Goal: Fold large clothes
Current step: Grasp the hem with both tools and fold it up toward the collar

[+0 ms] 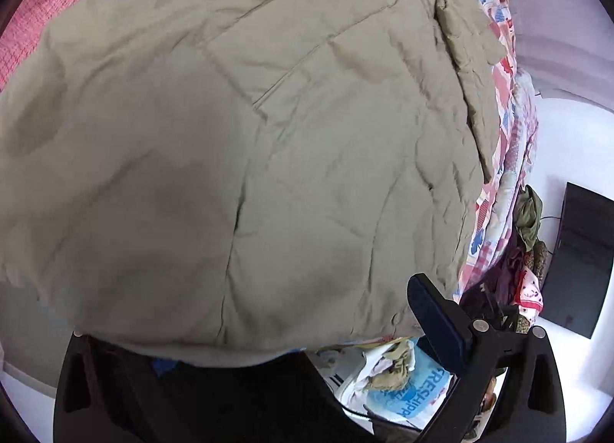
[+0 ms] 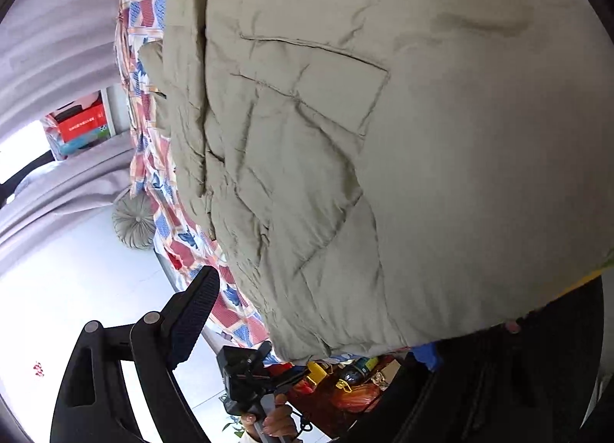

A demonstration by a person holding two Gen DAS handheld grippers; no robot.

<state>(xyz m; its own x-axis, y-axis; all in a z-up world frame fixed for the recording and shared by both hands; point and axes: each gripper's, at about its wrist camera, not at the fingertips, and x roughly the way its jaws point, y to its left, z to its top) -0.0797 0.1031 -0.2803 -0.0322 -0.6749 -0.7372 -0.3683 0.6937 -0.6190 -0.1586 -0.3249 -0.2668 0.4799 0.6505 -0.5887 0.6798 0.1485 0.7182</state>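
One big khaki quilted padded jacket fills nearly both views, spread over a patchwork bedspread in red, blue and white whose edge shows along the jacket's side. On the left gripper only one dark blue padded finger is clear of the cloth; the other is buried under the jacket's hem, so I cannot tell whether that claw is apart or pinched on fabric. The right gripper stands with its jaws wide apart: one finger sticks out beside the jacket's lower corner (its partner is hidden beneath the cloth), and whether the pads press the jacket cannot be made out. In the right wrist view, a hand grips a handle below the jacket's hem
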